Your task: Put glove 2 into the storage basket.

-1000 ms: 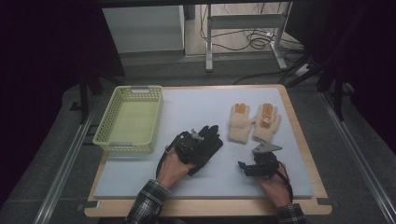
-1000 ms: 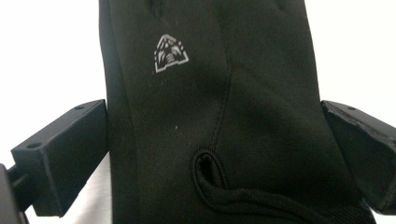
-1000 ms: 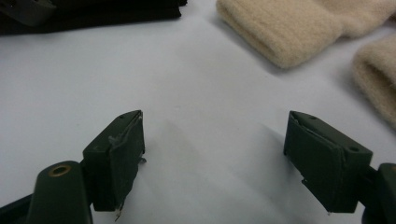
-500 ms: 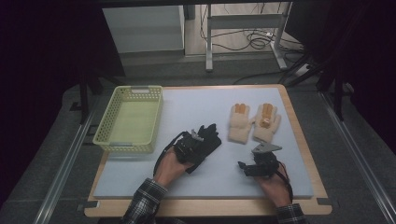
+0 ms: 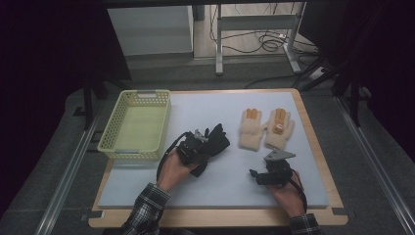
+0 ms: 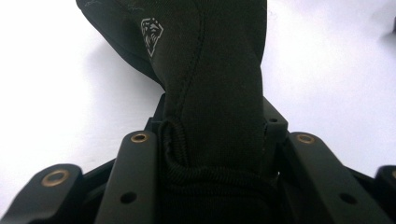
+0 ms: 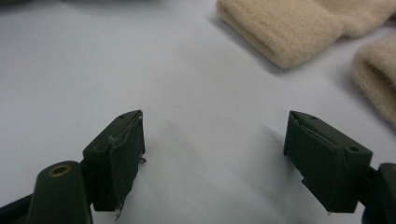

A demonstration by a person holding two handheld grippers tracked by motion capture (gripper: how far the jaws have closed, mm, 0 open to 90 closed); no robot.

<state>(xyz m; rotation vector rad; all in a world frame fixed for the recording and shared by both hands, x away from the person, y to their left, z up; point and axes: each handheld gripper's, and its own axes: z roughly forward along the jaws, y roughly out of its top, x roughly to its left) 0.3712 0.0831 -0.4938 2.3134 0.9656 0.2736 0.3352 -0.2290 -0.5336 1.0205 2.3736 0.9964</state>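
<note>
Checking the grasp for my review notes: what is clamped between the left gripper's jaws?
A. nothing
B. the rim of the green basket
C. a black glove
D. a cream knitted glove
C: in the left gripper view the black glove fills the gap between the left gripper's jaws, which press on both of its sides.

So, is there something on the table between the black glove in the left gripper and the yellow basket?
Nothing visible. The left gripper, jaws just closed, is shut on the black glove, and the mat between it and the yellow basket is bare. The cream gloves lie on the other side, away from that path.
</note>
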